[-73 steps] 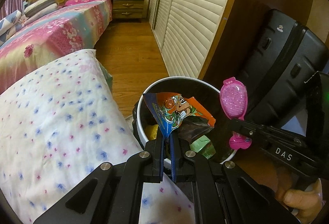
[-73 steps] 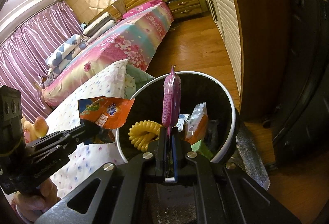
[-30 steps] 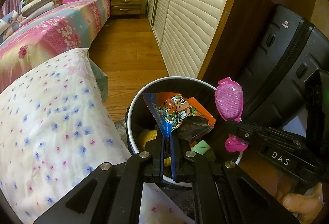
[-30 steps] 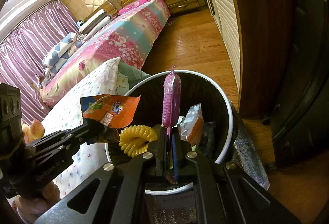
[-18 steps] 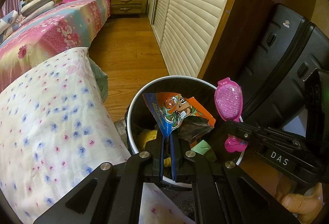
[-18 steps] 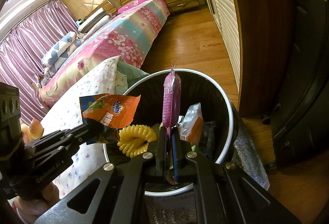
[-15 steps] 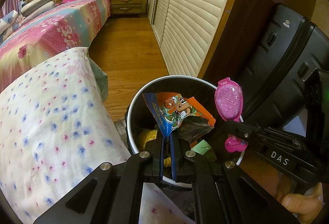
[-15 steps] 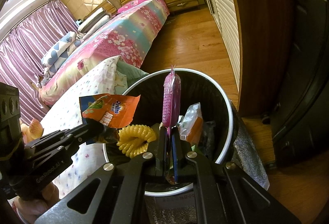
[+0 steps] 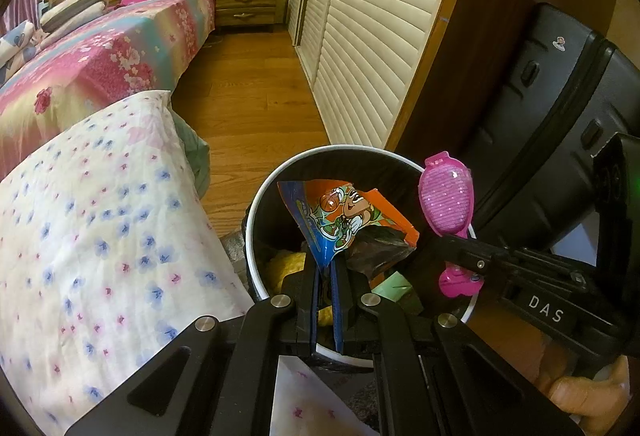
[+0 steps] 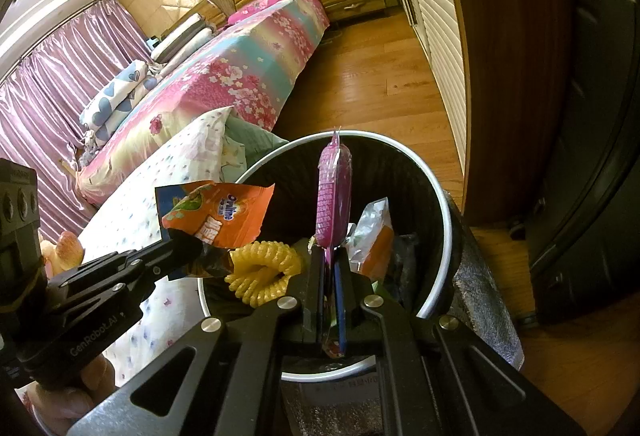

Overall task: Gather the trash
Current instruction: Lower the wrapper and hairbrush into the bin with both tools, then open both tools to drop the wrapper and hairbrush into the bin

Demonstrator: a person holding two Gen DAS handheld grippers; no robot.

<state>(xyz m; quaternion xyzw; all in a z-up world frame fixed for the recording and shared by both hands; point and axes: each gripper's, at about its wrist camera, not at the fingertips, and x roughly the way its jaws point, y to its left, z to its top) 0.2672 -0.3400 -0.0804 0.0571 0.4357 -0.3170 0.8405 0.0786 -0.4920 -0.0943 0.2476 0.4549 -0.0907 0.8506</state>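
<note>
A round bin [image 9: 256,203] with a white rim and black liner stands on the floor; it also shows in the right wrist view [image 10: 440,220]. My left gripper [image 9: 329,268] is shut on an orange and blue snack wrapper [image 9: 340,215] held over the bin's mouth; the wrapper also shows in the right wrist view [image 10: 216,215]. My right gripper [image 10: 330,256] is shut on a pink sparkly packet [image 10: 334,191], upright over the bin; the packet also shows in the left wrist view [image 9: 448,199]. Inside the bin lie a yellow coil [image 10: 262,272], a clear and orange bag [image 10: 374,236] and a green piece [image 9: 394,286].
A white floral quilt [image 9: 100,236] lies left of the bin. A black suitcase [image 9: 560,107] stands right of it. A louvred wardrobe [image 9: 360,23] lines the wall. A bed [image 10: 240,63] and wooden floor [image 9: 248,95] lie beyond.
Both grippers have shifted slightly and now hold steady over the bin with their items. Nothing was let go.
</note>
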